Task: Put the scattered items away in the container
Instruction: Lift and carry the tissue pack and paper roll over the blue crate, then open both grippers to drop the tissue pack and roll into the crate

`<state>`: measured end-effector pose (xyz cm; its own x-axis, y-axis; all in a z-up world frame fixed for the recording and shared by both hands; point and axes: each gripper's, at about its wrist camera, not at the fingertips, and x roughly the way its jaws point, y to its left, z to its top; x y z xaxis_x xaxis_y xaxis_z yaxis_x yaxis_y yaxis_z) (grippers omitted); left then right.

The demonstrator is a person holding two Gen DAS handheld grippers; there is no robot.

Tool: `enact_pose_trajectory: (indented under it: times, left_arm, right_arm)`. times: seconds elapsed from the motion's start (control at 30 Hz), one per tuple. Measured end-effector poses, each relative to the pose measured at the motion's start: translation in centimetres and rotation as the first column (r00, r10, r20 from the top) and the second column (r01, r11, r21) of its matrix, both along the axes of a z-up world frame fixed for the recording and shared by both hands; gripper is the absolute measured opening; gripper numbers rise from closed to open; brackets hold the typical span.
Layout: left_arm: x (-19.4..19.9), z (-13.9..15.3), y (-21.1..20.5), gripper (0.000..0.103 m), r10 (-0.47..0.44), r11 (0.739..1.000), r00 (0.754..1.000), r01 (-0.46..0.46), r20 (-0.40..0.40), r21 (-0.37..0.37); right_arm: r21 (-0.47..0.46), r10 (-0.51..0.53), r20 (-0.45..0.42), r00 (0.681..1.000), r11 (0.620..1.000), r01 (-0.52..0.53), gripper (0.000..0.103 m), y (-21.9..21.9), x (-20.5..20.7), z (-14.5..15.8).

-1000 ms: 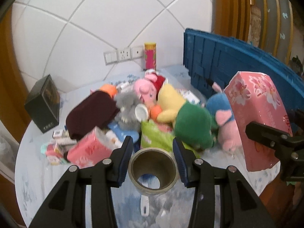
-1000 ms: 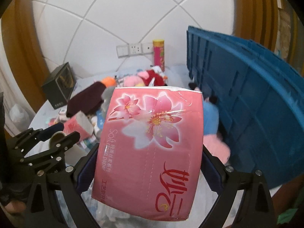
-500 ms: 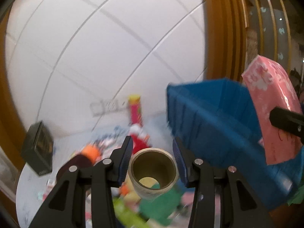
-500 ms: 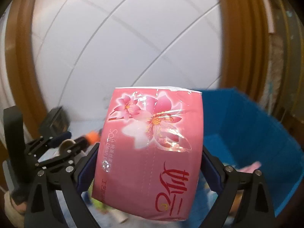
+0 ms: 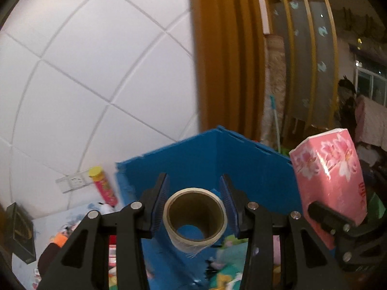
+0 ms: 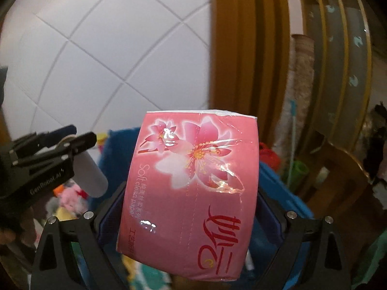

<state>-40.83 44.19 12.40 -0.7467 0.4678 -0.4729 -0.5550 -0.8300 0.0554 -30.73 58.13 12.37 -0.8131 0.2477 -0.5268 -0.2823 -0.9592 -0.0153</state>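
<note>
My left gripper (image 5: 194, 200) is shut on a brown tape roll (image 5: 195, 220) and holds it up over the open blue crate (image 5: 193, 159). My right gripper (image 6: 191, 207) is shut on a pink tissue pack (image 6: 191, 188), raised above the same crate (image 6: 283, 188). The pack also shows at the right of the left wrist view (image 5: 331, 181). The left gripper with its tape roll shows at the left of the right wrist view (image 6: 72, 137). Soft items lie inside the crate (image 5: 227, 265).
A white tiled wall (image 5: 96, 72) with a socket strip (image 5: 72, 182) stands behind. A red-and-yellow tube (image 5: 104, 186) and a dark box (image 5: 21, 232) sit on the table with plush toys (image 6: 70, 195). A wooden frame (image 5: 225, 48) rises behind the crate.
Both grippers have lifted off the table with their loads and swung right, over the blue crate. The pile of toys has dropped out of the centre of view.
</note>
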Motion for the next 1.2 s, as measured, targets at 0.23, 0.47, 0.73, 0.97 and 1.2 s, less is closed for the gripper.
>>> enact_pose_trajectory:
  times: [0.23,0.47,0.73,0.97,1.2]
  left_arm:
    - [-0.6,-2.0,4.3,0.043,-0.006,0.998,0.998,0.010,0.067,-0.065]
    - [-1.1,-3.0,4.3,0.061,0.027,0.996,0.994,-0.018,0.105,-0.084]
    - [-0.4,-3.6,2.9,0.087,0.046,0.996,0.996,-0.039,0.081,-0.084]
    - [0.9,-4.0,0.3,0.087,0.065,0.996,0.994,-0.060,0.086,-0.063]
    - [2.8,-4.4,-3.5,0.087,0.084,0.996,0.993,-0.081,0.081,-0.037]
  right_arm:
    - [-0.031,-0.009,0.044,0.999,0.999,0.010,0.096,4.3,0.0,-2.2]
    - [-0.066,-0.004,0.052,0.999,0.998,0.008,0.099,5.7,-0.4,-3.2]
    - [-0.058,-0.023,0.048,0.999,0.998,0.026,0.103,5.3,-0.2,-3.3]
    - [-0.043,-0.023,0.055,0.998,0.999,0.025,0.103,3.6,0.5,-3.8]
    - [-0.042,-0.012,0.030,0.999,0.999,0.013,0.103,0.7,2.3,-4.2]
